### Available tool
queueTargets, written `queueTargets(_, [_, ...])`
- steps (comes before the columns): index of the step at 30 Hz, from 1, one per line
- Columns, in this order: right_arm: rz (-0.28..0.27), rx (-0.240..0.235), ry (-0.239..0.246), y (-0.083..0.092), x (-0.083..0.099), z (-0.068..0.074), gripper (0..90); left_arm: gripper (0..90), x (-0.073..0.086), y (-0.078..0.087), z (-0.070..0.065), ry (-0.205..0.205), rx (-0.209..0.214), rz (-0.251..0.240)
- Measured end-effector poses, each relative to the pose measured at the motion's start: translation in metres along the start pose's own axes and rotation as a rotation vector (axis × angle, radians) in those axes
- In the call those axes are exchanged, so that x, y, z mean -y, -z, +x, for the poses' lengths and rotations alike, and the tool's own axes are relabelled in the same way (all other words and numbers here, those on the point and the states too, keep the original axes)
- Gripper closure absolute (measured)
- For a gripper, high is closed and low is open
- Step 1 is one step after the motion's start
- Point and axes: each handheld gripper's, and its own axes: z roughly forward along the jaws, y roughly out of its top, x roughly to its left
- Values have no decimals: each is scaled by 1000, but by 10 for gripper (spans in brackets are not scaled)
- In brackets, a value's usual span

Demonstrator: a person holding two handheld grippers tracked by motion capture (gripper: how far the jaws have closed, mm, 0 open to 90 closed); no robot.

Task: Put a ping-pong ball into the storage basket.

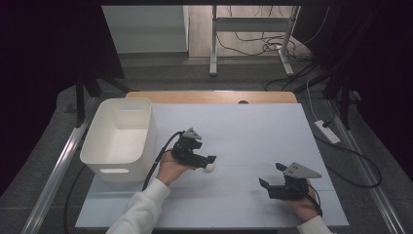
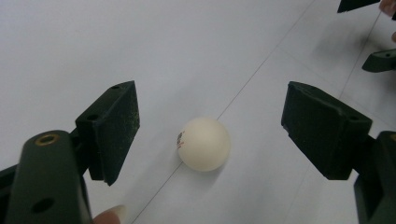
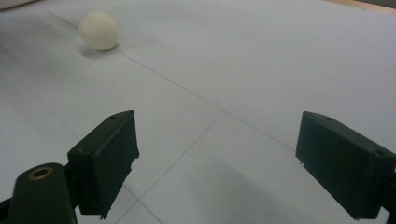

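White ball (image 2: pixel 204 143), small and smooth like a table-tennis ball, lies on the sheet (image 1: pixel 253 131) between the left gripper's (image 1: pixel 210 160) wide-open jaws, touching neither. Nearer the person than the ball, and to its right, the right gripper (image 1: pixel 271 175) rests with jaws just as wide, holding nothing. Beyond the ball to the left stands an empty white bin (image 1: pixel 122 139). Likely light, hollow and prone to roll, the ball wants a gentle pinch across its middle.

floor: grey carpet (image 1: pixel 160 73) | beyond: metal table legs (image 1: pixel 213 44), tangled cables (image 1: pixel 253 41) | surroundings: dark
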Motion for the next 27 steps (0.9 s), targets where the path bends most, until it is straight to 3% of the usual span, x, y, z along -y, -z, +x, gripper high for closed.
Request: queueTargets(27, [12, -8, 9, -1, 0, 1, 129, 188, 10, -24, 3, 5, 1, 89])
